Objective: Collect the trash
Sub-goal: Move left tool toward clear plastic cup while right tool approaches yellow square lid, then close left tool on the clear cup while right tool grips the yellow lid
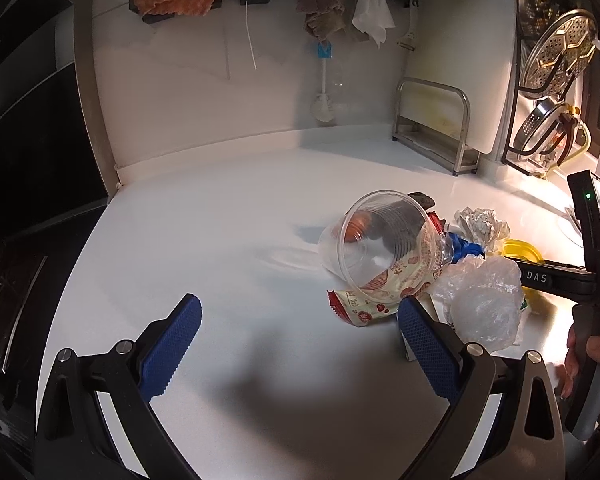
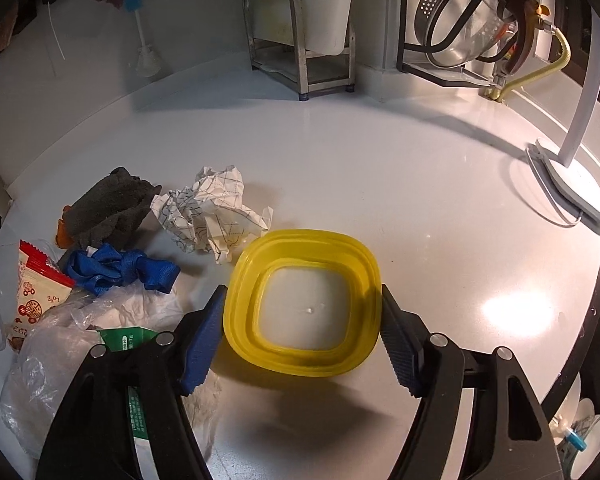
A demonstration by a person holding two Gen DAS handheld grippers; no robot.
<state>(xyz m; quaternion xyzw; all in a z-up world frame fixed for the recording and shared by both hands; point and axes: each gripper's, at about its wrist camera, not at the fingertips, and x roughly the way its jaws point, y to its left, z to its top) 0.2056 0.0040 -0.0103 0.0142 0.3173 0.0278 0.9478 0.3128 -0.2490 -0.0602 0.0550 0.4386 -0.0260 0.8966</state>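
**Two low wrist views over one counter**

We looked from the left wrist across the white counter (image 1: 204, 216) toward the back wall. Our right wrist sat closer, angled down. Both shared the crumpled paper (image 1: 482, 226) (image 2: 212, 212) and metal rack (image 1: 436, 128) (image 2: 300, 36).

Pretty dim overall, lit warm from the right. Blown-out glare on the counter (image 2: 512, 312), soft shadows under the fingers (image 2: 204, 336), heavy fisheye bending, black corners.

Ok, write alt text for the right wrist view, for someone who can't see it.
The open right gripper straddles a yellow lid lying flat on a white counter. Left of it lies trash: crumpled paper, a dark cloth, a blue strap, a red snack wrapper and a clear plastic bag.
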